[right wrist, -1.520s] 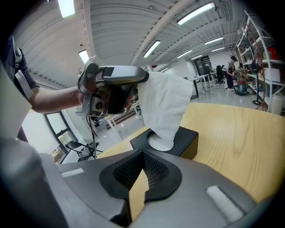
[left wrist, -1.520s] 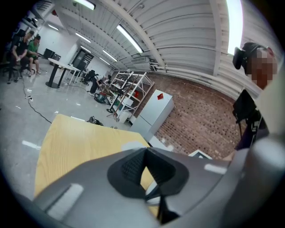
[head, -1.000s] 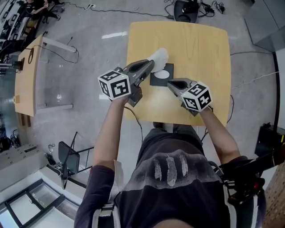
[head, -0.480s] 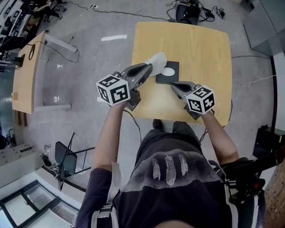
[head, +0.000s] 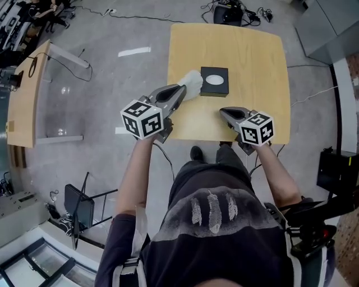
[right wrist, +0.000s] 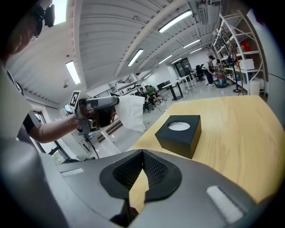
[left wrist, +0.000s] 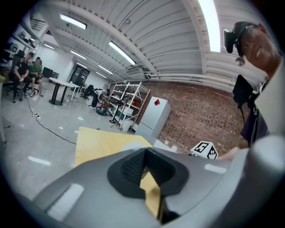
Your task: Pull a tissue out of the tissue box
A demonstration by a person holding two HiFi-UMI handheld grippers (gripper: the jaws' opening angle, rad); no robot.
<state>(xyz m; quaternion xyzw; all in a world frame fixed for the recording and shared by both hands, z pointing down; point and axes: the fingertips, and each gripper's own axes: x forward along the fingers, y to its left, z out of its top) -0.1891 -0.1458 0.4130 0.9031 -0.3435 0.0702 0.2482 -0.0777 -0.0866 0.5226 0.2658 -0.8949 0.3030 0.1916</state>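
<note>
A black tissue box (head: pixel 215 82) with a round white opening stands on the wooden table (head: pixel 252 56). My left gripper (head: pixel 180 91) is shut on a white tissue (head: pixel 193 83), which hangs in the air at the table's left edge, left of the box and clear of it. The right gripper view shows the box (right wrist: pixel 179 133) on the table with the tissue (right wrist: pixel 131 112) dangling from the left gripper (right wrist: pixel 113 101) beyond it. My right gripper (head: pixel 223 112) is shut and empty over the table's near edge, short of the box. Its pads (right wrist: pixel 142 153) meet with nothing between them.
A second wooden table (head: pixel 28 84) stands to the left across the grey floor. A folding chair (head: pixel 78 204) sits at my lower left, and cables and gear (head: pixel 230 8) lie beyond the table's far edge. People sit far off (left wrist: pixel 26 73).
The left gripper has drawn the tissue leftward, off the box and out to the table's left edge. The right gripper has pulled back from the box to the table's near edge.
</note>
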